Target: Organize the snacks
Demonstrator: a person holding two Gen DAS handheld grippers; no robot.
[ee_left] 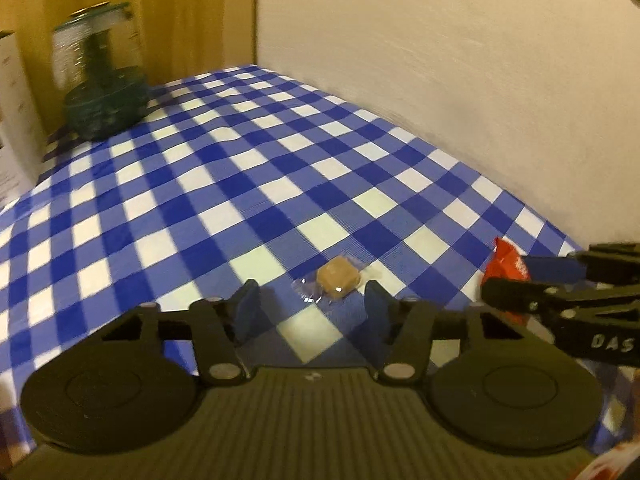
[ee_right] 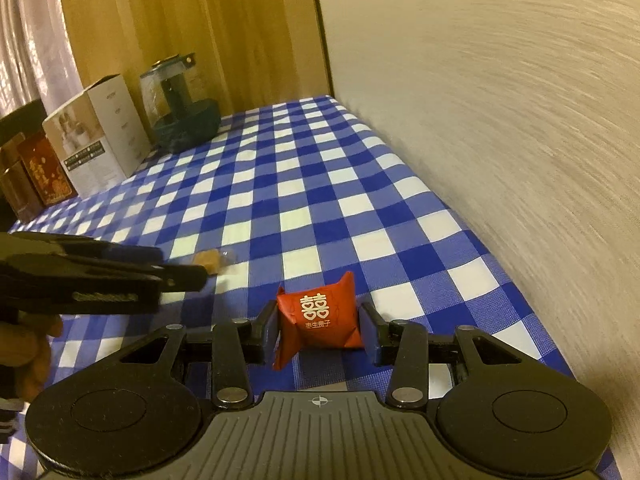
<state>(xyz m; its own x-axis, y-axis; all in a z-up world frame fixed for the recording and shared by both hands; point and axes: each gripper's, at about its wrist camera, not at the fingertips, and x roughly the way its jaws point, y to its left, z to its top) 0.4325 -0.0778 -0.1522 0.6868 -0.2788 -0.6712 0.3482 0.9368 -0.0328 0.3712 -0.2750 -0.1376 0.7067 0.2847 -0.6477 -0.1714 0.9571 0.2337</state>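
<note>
A blue-and-white checked tablecloth (ee_right: pixel 304 184) meets a cream textured wall (ee_right: pixel 480 100) and wooden panelling (ee_right: pixel 180 20)

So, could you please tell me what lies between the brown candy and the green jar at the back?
Nothing: in the left wrist view only bare checked tablecloth runs from the brown candy to the green jar.

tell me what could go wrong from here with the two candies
The left gripper has its pads wide of the brown candy, which lies ahead of the fingertips; closing now may catch only its clear wrapper. The right gripper holds the red packet low and tilted, so it may slip. Both grippers work close together and could bump.
</note>
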